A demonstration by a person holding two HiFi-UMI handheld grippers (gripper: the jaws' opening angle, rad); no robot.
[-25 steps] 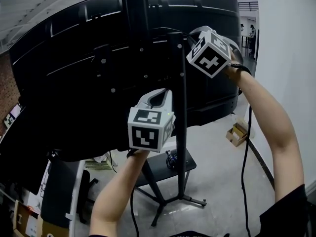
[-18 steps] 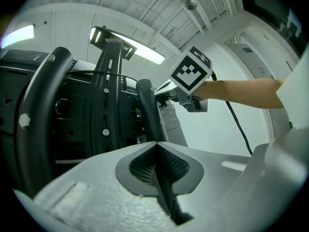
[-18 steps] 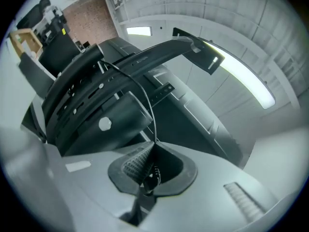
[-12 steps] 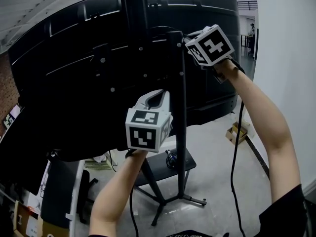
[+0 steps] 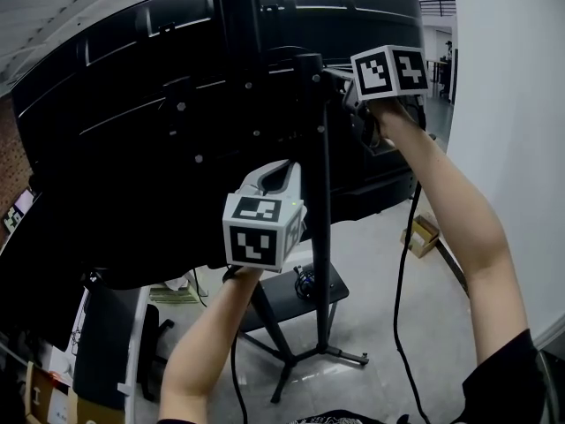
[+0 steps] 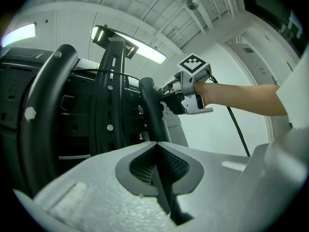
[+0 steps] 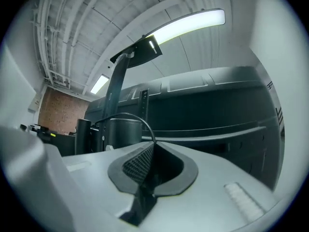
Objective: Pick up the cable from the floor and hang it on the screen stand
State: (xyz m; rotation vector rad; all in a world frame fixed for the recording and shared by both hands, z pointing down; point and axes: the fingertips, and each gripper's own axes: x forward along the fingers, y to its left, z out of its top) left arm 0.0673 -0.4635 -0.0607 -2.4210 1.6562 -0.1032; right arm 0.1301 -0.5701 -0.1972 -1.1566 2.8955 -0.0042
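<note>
The black screen [image 5: 132,166] shows its back, mounted on the screen stand, whose thin upright pole [image 5: 323,201] rises in the middle. My right gripper [image 5: 342,79] is up at the pole's top and shut on the black cable [image 7: 126,116]. The cable arcs out of the jaws toward the stand and hangs down [image 5: 402,263] beside my right forearm to the floor. My left gripper [image 5: 281,173] is lower, just left of the pole, with its jaws shut [image 6: 155,146] and nothing visible between them. In the left gripper view the right gripper [image 6: 170,98] is beside the pole [image 6: 149,110].
The stand's tripod feet and a small black shelf [image 5: 296,300] spread on the grey floor. A cardboard box [image 5: 422,234] lies by the white wall [image 5: 512,104] on the right. Desks and clutter [image 5: 106,343] fill the lower left.
My right gripper has moved left to the top of the pole and turned, and the hanging cable has swung left with it. The left gripper has barely moved.
</note>
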